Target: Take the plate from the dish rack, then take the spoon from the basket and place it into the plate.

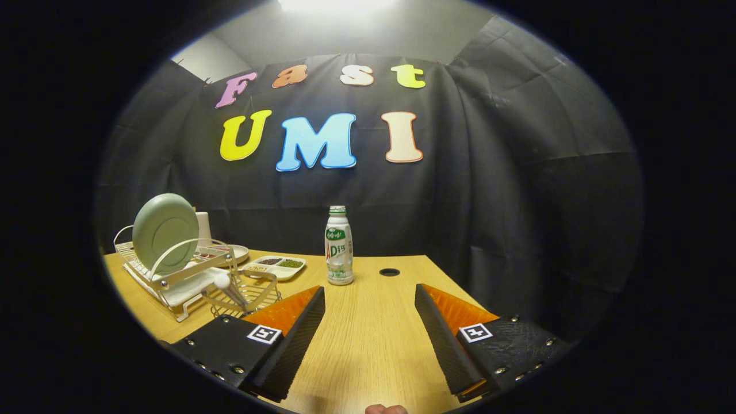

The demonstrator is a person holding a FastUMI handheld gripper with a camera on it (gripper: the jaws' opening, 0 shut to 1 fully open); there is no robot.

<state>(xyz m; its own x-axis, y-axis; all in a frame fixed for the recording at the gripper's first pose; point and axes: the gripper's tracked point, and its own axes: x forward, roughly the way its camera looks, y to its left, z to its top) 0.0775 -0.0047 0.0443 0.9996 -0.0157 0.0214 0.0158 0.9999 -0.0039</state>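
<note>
Gripper (370, 305): your fingers are spread wide with nothing between them, just bare wooden table (368, 345) showing in the gap.
Fingertip (385, 409): a bit of your hand peeks in right below the fingers.
Bottle (339, 246): standing upright on the table, ahead of the fingers, pretty much your landmark here.
Cable hole (389, 272): just right of the bottle.
Snack tray (274, 267): left of the bottle, low and divided into sections.
Basket (241, 296): wire one, further left of the bottle and nearer to you, just past your left finger.
Spoon (228, 286): white, sitting in that basket, rounded end up.
Dish rack (172, 276): left of the basket, well away from the bottle.
Plate (165, 232): pale green, standing on edge in the rack.
</note>
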